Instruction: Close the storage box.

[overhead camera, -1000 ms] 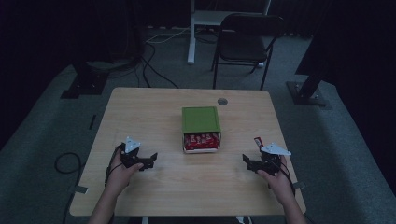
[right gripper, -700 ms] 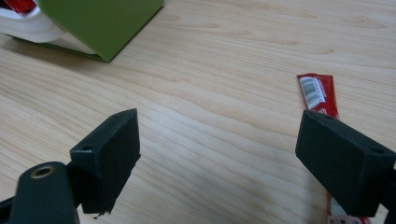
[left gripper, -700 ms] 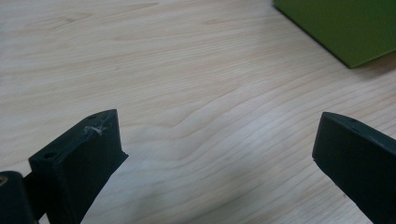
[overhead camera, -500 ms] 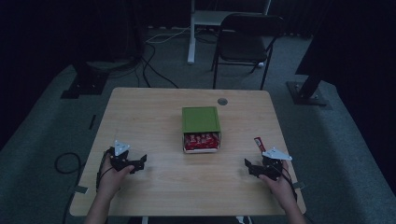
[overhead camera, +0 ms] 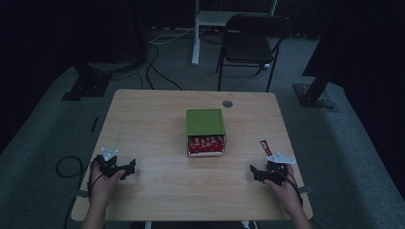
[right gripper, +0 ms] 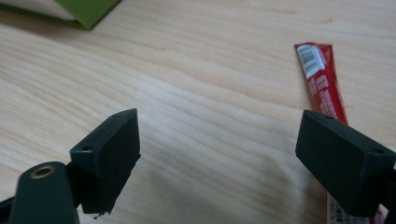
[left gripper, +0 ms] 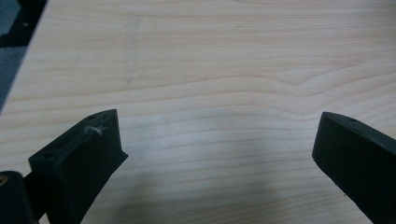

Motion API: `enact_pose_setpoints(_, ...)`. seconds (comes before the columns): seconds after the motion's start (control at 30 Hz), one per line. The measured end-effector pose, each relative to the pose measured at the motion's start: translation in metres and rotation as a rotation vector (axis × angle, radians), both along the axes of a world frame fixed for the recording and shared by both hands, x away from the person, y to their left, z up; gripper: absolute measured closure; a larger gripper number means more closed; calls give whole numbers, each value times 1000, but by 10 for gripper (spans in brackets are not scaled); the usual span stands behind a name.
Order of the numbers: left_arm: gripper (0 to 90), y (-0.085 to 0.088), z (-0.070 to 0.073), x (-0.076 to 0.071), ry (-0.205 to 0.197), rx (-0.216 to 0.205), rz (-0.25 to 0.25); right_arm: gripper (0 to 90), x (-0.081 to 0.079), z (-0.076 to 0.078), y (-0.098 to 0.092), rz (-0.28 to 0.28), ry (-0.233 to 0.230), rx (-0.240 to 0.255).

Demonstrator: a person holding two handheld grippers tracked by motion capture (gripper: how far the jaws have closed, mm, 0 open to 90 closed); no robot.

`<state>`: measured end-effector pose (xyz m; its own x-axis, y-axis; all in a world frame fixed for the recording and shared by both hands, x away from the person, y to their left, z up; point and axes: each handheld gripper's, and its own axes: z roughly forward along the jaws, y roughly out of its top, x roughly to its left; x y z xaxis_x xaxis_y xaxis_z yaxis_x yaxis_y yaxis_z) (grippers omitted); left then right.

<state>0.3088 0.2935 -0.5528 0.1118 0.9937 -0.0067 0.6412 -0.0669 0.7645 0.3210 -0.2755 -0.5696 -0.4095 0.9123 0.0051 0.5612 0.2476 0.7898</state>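
The right claw point(overhead camera: 260, 172) rests released on the worktop point(overhead camera: 157, 124), jaws wide apart, with the red snack stick point(overhead camera: 265, 147) lying flat just beside it at about 12 o'clock, passing under the far jaw in the right gripper view. The left claw point(overhead camera: 125, 169) sits released too, gripping nothing, well apart at 9 o'clock. The green box point(overhead camera: 205, 122) of red packets stands mid-worktop.

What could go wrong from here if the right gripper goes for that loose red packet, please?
1. The red packet lies flat on the table, partly under one jaw of the open right gripper; closing may slide or crease it rather than lift it.
2. The packet sits near the table's right edge and could be pushed off.
3. The green box already looks full of red packets, so another may not fit.
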Motion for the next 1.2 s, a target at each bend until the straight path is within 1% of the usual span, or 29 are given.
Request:
enact_pose_setpoints(0.07, 23, 3, -1, -2, 8, 3, 11, 134, 0, -2, 1, 4, 20, -7)
enact_pose_setpoints(0.1, 23, 3, -1, -2, 8, 3, 11, 134, 0, -2, 1, 4, 20, -7)
enact_pose_setpoints(0.2, 23, 8, -3, -4, 28, 23, 40, 134, 0, -2, 3, 11, 22, -22)
enact_pose_setpoints(0.23, 23, 9, -4, -4, 29, 27, 49, 135, 0, -3, 3, 17, 35, -33)
enact_pose_setpoints(0.27, 23, 11, -4, -5, 35, 27, 55, 128, 1, -4, 4, 34, 58, -52)
enact_pose_setpoints(0.3, 23, 12, -4, -5, 41, 28, 61, 129, 1, -4, 5, 48, 61, -47)
enact_pose_setpoints(0.37, 23, 14, -5, -6, 45, 28, 66, 129, 1, -4, 5, 54, 64, -44)
enact_pose_setpoints(0.53, 23, 20, -7, -10, 74, 42, 97, 128, 1, -4, 5, 56, 69, -37)
enact_pose_setpoints(0.57, 23, 21, -8, -11, 71, 44, 101, 128, 1, -4, 5, 55, 70, -37)
enact_pose_setpoints(0.7, 23, 24, -9, -14, 81, 59, 111, 128, 1, -4, 5, 55, 70, -36)
enact_pose_setpoints(0.77, 23, 26, -11, -17, 95, 68, 120, 128, 1, -4, 5, 55, 70, -36)
enact_pose_setpoints(0.8, 23, 27, -12, -18, 90, 59, 128, 128, 1, -4, 5, 55, 70, -36)
enact_pose_setpoints(0.93, 23, 30, -13, -20, 85, 55, 150, 128, 1, -4, 4, 57, 70, -37)
enact_pose_setpoints(0.97, 23, 30, -13, -21, 90, 40, 154, 128, 1, -4, 4, 57, 70, -37)
enact_pose_setpoints(1.03, 23, 31, -14, -22, 93, 28, 166, 128, 1, -4, 4, 58, 70, -36)
enact_pose_setpoints(1.2, 22, 30, -14, -23, 95, 23, 181, 128, 1, -4, 4, 59, 70, -37)
